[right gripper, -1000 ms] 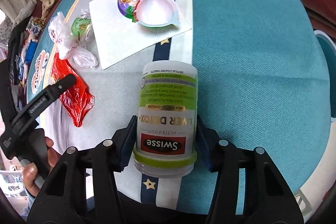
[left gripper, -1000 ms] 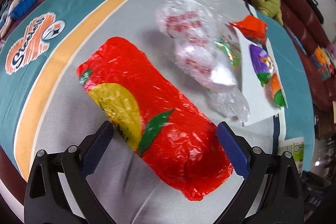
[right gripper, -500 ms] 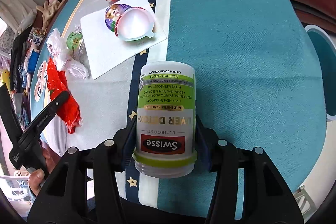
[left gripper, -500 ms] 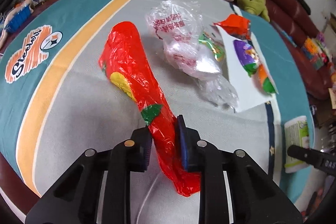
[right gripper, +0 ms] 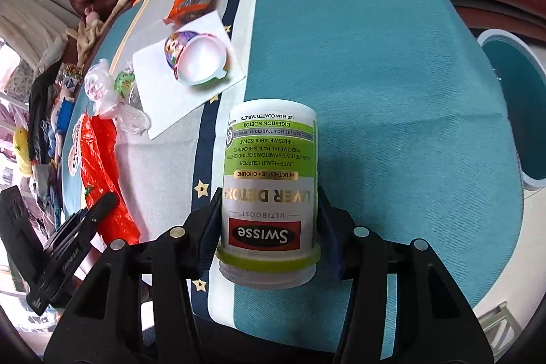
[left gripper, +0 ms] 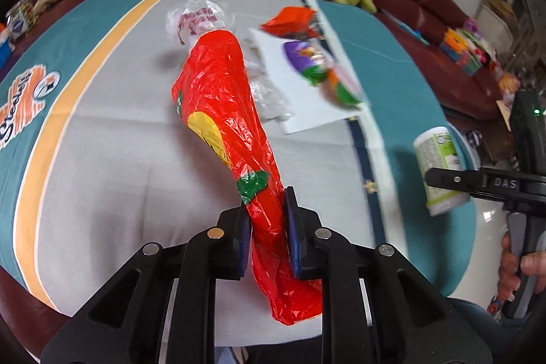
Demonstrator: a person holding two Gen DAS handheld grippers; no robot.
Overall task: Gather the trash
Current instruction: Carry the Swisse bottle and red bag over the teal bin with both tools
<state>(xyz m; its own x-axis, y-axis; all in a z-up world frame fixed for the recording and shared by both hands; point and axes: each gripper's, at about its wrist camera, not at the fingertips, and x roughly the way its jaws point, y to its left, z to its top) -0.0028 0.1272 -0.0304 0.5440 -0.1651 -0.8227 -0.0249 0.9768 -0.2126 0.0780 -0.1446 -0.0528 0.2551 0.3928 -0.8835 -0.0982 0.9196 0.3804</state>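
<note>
The left hand-held gripper [left gripper: 267, 239] is closed on the crinkled red plastic wrapper with a yellow and green print [left gripper: 228, 111], pinching it near its lower end, so most of the film sticks out ahead above the table [left gripper: 102, 166]. The right hand-held gripper [right gripper: 268, 236] clamps the white and green plastic supplement bottle [right gripper: 269, 186], held upside down and clear of the cloth. A round teal bin [right gripper: 512, 98] stands beside the table on the right. I think both pieces should go there. The thin film can slip, so keep the pinch firm and move smoothly; release only when each piece is over the opening.
</note>
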